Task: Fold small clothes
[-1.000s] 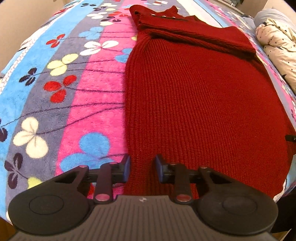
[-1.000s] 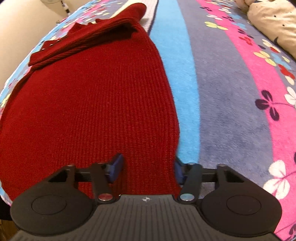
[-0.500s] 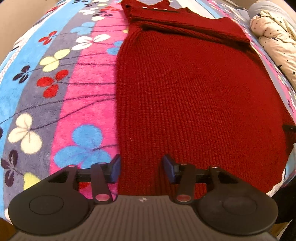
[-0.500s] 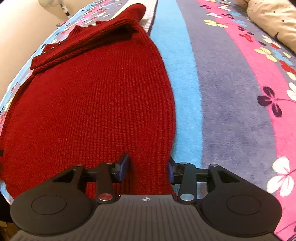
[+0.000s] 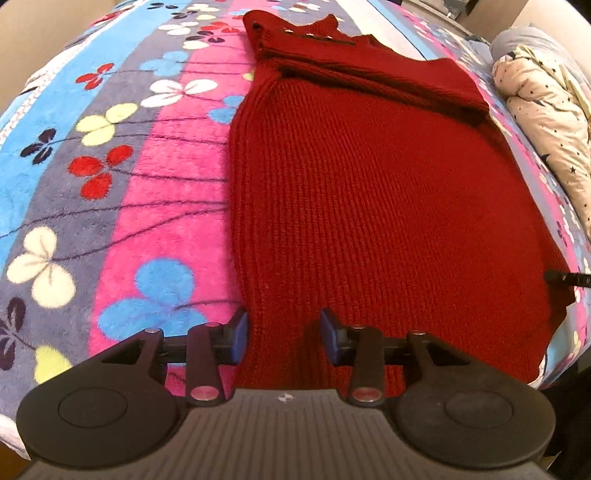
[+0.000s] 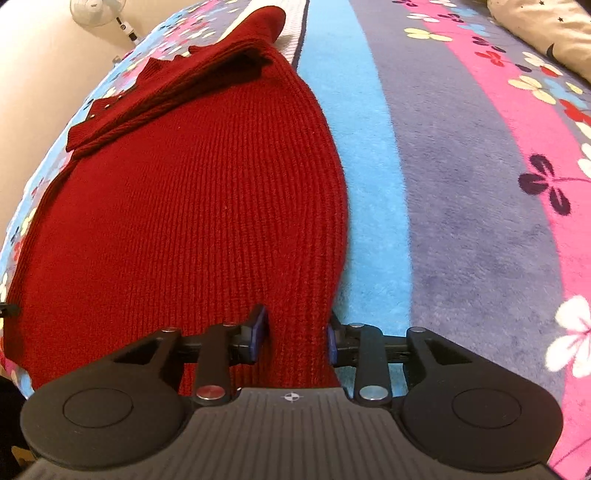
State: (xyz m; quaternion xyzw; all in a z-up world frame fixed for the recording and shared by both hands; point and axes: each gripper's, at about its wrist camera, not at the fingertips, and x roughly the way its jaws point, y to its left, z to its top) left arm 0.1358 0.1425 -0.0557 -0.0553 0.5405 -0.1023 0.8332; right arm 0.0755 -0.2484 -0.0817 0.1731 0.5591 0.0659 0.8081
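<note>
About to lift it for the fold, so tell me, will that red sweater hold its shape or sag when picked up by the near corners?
The red sweater looks like soft ribbed knit, so it will probably sag between the left gripper and right gripper. Its thick weave suggests some weight. The fuzzy blanket may drag on it.

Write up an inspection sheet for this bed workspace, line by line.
Surface: striped floral blanket, soft pile.
Job's things: red knitted sweater lying flat, sleeves folded across the top.
Clutter: starry quilt bunched at the far right.
Grippers: left gripper straddles the sweater's near left corner; right gripper straddles its near right corner. Both jaws have just been closing, knit between them.
Cables: nothing seen.
Surroundings: white fan by the wall.
</note>
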